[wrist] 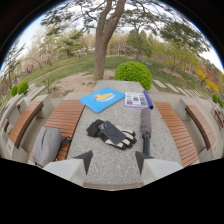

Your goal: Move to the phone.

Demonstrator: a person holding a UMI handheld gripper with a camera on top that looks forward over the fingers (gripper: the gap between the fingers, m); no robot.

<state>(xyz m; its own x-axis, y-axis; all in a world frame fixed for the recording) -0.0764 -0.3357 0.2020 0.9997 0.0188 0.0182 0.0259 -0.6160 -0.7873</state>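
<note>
My claw (111,159) hangs apart and empty over the table (110,167). The phone (114,132) lies on gloves (107,134) just ahead, so I'd judge the approach barely begun.

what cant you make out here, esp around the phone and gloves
- Gripper view: the phone lies on the gloves, covering part of them; its screen content is unreadable.
- The booklet text is too small to read.
- The folded umbrella: its near end runs behind the right fingertip.
- The grey bag on the bench: its near side is hidden.
- The gripper is open, short of the phone; its body is cut off.
</note>
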